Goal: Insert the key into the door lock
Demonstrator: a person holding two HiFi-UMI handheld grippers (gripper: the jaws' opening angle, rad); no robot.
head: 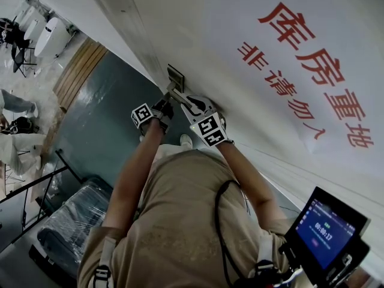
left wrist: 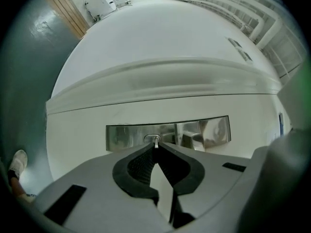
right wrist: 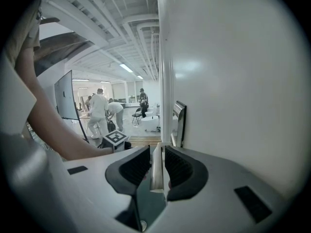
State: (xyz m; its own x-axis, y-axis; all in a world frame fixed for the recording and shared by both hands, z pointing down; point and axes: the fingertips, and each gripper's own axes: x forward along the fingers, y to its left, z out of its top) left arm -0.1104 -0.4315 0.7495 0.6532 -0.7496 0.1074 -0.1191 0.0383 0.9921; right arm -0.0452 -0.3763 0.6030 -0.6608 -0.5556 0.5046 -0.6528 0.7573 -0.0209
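A metal lock plate (left wrist: 204, 130) sits on the white door (head: 252, 17) that bears red characters. In the left gripper view my left gripper (left wrist: 155, 149) is shut on a small key (left wrist: 155, 142), whose tip meets the keyhole (left wrist: 151, 138) in the plate. From above, the left gripper (head: 168, 99) points at the lock plate (head: 175, 75). My right gripper (right wrist: 156, 152) is closed around the pale door handle (right wrist: 156, 169), seen edge-on between its pads. The lock plate (right wrist: 180, 123) stands just beyond it. In the head view the right gripper (head: 187, 102) lies beside the left one.
A tablet with a lit screen (head: 329, 228) hangs at the person's right side. A wrapped dark bundle (head: 69, 221) lies on the grey floor at lower left. People (right wrist: 99, 111) stand in the room behind, near a tall panel (right wrist: 64, 95). A shoe (left wrist: 18, 161) shows below.
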